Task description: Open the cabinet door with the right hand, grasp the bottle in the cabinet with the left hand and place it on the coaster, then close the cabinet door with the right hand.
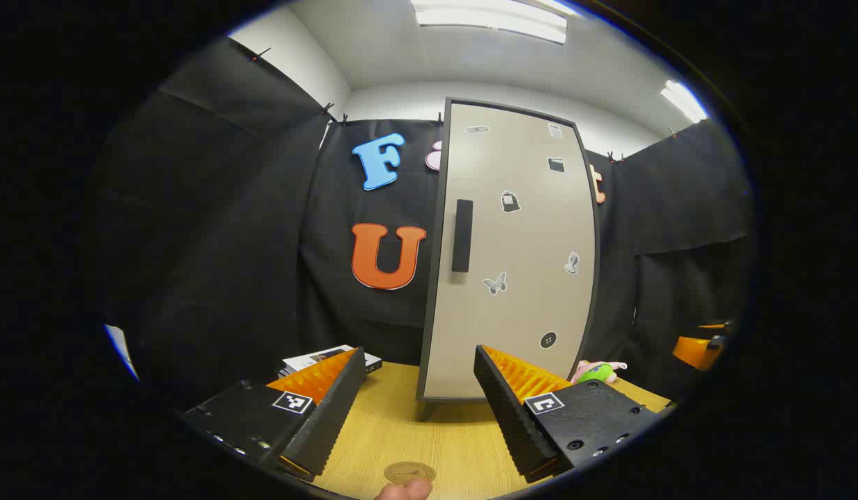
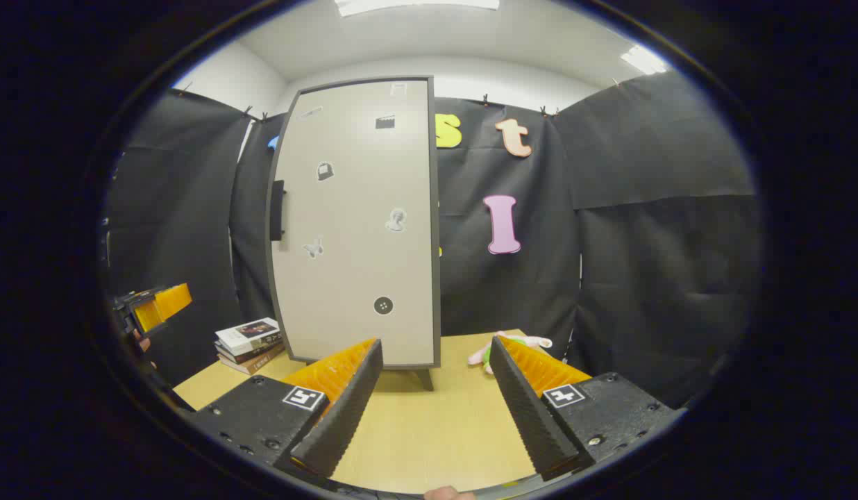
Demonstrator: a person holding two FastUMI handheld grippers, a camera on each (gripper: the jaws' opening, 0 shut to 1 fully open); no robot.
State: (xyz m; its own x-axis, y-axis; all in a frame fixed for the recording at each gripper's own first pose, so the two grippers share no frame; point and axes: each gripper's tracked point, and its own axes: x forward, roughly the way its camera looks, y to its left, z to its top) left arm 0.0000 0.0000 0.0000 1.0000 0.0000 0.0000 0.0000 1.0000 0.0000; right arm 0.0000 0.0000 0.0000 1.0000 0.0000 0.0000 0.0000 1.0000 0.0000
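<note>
A tall beige cabinet [image 1: 512, 250] with a dark frame stands on the wooden table [image 1: 436, 434], its door shut and a dark vertical handle [image 1: 461, 235] on its left side. In the right gripper view the same cabinet [image 2: 356, 229] stands ahead, its handle [image 2: 277, 210] at the left edge. A round brown coaster [image 1: 409, 473] lies on the table near my left gripper [image 1: 422, 410], which is open and holds nothing. My right gripper [image 2: 436, 399] is open too, well short of the cabinet. The bottle is hidden behind the door.
A stack of books [image 2: 250, 344] lies left of the cabinet, also seen as books [image 1: 328, 360] in the left gripper view. A pink and green soft toy [image 2: 512, 345] lies right of the cabinet. The other gripper [image 2: 151, 309] shows far left.
</note>
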